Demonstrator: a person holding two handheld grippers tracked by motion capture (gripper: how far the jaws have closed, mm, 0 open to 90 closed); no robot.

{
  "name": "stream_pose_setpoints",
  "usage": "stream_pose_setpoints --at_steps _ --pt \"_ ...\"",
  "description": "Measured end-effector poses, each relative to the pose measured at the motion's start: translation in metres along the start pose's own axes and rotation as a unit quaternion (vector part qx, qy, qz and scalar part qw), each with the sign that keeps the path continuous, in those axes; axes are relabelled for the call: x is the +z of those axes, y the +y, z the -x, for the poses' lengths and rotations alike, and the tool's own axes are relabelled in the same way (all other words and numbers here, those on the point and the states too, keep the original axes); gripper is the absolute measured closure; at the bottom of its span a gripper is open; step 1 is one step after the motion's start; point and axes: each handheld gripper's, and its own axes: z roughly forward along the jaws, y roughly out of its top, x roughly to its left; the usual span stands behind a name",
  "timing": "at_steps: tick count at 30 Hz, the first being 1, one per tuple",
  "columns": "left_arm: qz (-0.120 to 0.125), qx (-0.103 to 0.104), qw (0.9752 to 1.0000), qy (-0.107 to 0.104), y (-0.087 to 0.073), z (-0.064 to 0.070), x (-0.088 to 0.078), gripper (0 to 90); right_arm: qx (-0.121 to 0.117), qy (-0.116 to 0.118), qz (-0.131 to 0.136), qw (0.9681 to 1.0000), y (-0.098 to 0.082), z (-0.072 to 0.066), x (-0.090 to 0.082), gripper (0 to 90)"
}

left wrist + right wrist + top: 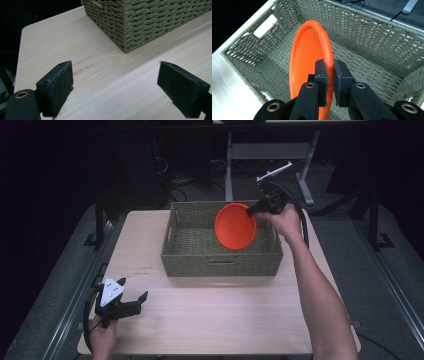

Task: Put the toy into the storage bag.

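Note:
An orange plate [235,226] hangs on edge over the woven basket [200,259], tilted, its lower rim inside the basket's walls. My right gripper [253,210] is shut on the plate's rim at its upper right. In the right gripper view the two black pads pinch the orange plate [305,52] rim, with my right gripper [330,75] above the basket [372,37] interior. My left gripper [134,301] rests near the table's front left corner, jaws wide apart. Between its pads [58,85] in the left gripper view lies only bare wood, my left gripper [116,86] holding nothing.
The light wooden table [210,315] carries the basket at its far middle. A basket corner [125,37] stands a short way ahead of the left gripper. Beyond the table are a dark floor, cables and a grey stand frame [270,152].

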Motion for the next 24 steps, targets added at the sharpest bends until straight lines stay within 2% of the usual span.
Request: stream_pose_setpoints --at_steps 3,10,19,24 --pt "0.0 -0.001 1.0 0.0 0.0 0.0 0.0 12.8 0.009 -0.001 -0.005 0.9999 -0.002 0.004 0.006 82.1" --pt "0.0 0.003 1.0 -0.001 0.0 0.0 0.0 12.8 0.011 -0.001 -0.014 0.9998 -0.007 0.005 0.017 82.0" --pt "0.0 -0.001 1.0 0.0 0.0 -0.001 0.0 12.8 0.02 -0.021 -0.033 0.999 -0.012 0.009 0.029 82.0" --pt "0.0 0.0 1.0 -0.001 0.0 0.0 0.0 12.8 0.018 -0.021 -0.039 0.9989 -0.014 0.01 0.035 82.0"
